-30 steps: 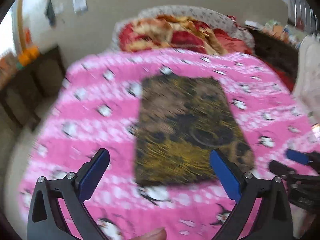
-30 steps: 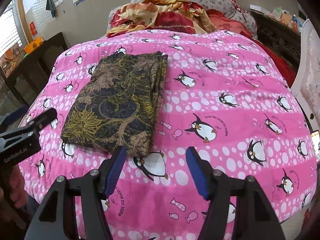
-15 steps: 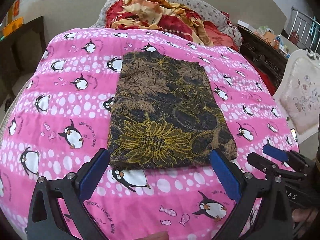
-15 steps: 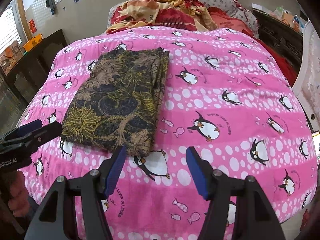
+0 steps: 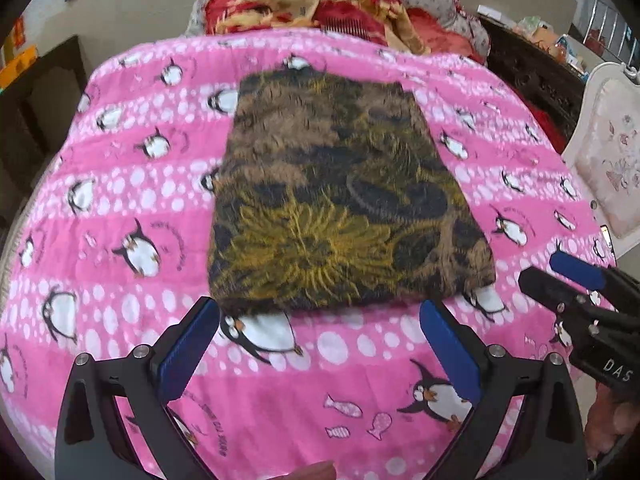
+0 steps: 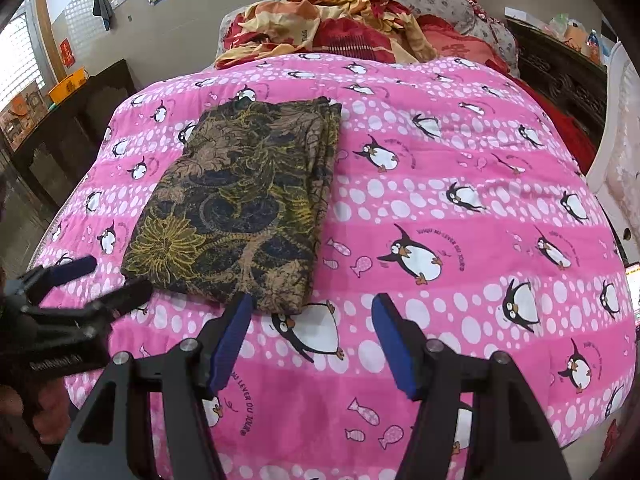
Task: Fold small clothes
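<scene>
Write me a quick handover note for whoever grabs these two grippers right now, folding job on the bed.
Left hand-held gripper: open, empty, just short of the near edge of the folded garment.
Right hand-held gripper: open, empty, at the garment's near right corner.
Garment: dark floral cloth, lying flat as a neat layered rectangle on the pink penguin quilt, layers showing along its right side.
Done: it looks already folded several times.
Left: probably one more fold from the near edge, or leave it as is. A crumpled red and orange cloth lies at the head of the bed; whether it belongs to the job is unclear.
</scene>
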The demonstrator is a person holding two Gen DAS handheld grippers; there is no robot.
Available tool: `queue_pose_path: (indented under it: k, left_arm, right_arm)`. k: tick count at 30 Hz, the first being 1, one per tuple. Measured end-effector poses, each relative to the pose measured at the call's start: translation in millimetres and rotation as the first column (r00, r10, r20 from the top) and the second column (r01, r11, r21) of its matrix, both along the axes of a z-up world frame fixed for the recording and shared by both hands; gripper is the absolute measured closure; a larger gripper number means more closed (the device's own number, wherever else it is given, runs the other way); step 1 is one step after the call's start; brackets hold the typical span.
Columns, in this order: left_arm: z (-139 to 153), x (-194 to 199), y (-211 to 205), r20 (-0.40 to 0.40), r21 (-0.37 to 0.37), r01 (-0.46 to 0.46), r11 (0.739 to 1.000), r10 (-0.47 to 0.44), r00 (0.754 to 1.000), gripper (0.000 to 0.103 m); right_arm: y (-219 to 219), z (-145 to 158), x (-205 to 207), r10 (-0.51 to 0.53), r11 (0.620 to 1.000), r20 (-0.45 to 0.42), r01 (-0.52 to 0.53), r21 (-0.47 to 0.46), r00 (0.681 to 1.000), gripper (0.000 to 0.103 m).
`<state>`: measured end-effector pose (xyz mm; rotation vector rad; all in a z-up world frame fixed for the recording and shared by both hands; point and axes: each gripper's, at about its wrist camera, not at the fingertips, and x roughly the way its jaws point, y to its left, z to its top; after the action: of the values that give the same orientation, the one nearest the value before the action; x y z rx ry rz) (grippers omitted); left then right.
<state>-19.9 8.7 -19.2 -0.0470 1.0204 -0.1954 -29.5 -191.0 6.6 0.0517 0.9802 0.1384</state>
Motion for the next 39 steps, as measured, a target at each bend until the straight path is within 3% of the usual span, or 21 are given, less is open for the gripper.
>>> queue_pose_path:
  k: [8, 39]
  left_arm:
    - [-3.4, -1.9, -3.5, -0.013, 0.034, 0.001, 0.999, -0.001, 1.000, 0.018]
    - [-0.2, -3.3, 2.7, -0.009, 0.017, -0.010, 1.000, 0.010, 1.000, 0.018]
  right_arm:
    - [2.6, 2.8, -2.3, 0.009, 1.000, 0.007, -0.009, -0.002, 1.000, 0.037]
    - [2.2, 6.6, -4.7, 0.012, 1.000, 0.016, -0.012, -0.007, 1.000, 0.037]
